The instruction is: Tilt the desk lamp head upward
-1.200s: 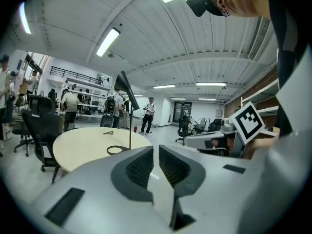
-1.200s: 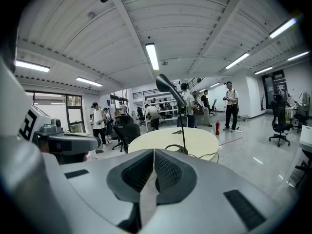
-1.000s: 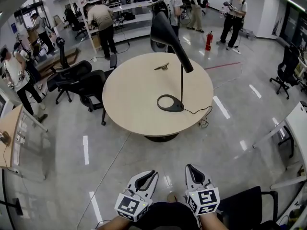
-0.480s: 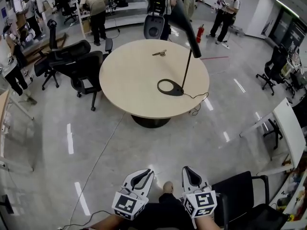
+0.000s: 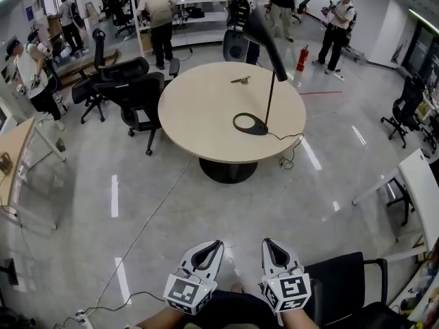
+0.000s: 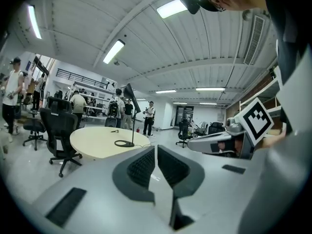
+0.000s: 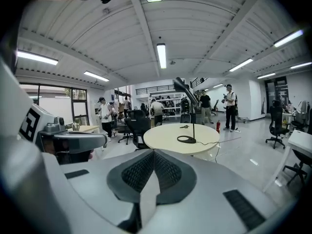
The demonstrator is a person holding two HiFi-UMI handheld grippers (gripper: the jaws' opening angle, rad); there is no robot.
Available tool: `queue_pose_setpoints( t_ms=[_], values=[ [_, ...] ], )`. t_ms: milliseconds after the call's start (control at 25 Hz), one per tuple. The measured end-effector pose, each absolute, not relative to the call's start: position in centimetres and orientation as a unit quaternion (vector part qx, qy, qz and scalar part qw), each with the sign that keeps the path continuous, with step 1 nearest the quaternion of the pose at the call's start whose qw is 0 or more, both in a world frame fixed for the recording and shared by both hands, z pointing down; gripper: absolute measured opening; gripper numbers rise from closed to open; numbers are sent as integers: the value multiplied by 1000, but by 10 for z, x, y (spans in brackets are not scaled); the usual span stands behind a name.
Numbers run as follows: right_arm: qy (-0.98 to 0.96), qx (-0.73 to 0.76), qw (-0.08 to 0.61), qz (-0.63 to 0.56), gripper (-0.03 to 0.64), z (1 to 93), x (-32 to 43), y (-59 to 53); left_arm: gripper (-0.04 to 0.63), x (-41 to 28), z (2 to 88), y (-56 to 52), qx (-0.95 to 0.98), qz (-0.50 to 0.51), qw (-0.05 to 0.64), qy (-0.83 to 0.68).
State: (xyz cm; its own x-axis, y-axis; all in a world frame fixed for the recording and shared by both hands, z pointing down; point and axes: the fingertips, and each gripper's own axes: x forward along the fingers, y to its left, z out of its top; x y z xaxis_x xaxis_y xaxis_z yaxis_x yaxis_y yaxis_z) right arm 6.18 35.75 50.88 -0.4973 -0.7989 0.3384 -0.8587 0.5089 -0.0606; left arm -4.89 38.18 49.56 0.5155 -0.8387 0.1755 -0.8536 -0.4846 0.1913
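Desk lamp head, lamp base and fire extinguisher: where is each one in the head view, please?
desk lamp head [image 5: 264, 41], head view, middle of the dark shade.
lamp base [image 5: 261, 130], head view, solid end of the ring.
fire extinguisher [image 5: 300, 59], head view, red body.

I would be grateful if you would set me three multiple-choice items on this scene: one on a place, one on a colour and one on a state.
1. Where does the desk lamp stand?
A. on the floor beside a chair
B. on the round table
C. on a shelf at the back wall

2. What colour is the fire extinguisher beyond the table?
A. yellow
B. blue
C. red

3. How do the jaws of the right gripper stand?
A. together, with nothing between them
B. wide apart
C. closed on the lamp's stem

Answers:
1. B, since the lamp's ring base lies flat on the tabletop in the head view.
2. C, since its body shows plain red in the head view.
3. A, since the right gripper view shows the two pads meeting, far from the lamp.
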Motion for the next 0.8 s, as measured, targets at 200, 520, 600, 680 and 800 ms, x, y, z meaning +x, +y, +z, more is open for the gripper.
queue_pose_setpoints(
  t_ms=[200, 520, 600, 680, 800],
  values=[
    [-860, 471, 146, 129, 15, 536, 103, 390, 49, -13, 518, 417, 849, 52, 135, -509],
    [-866, 465, 141, 118, 15, 535, 130, 410, 48, 13, 521, 438, 836, 52, 127, -531],
    [-867, 466, 137, 114, 15, 531, 133, 413, 48, 15, 518, 439, 834, 52, 122, -535],
    [-866, 469, 134, 113, 15, 529, 136, 413, 48, 16, 515, 440, 833, 53, 117, -538],
    [-867, 468, 131, 114, 15, 529, 137, 416, 48, 15, 514, 443, 831, 54, 115, -542]
  ],
)
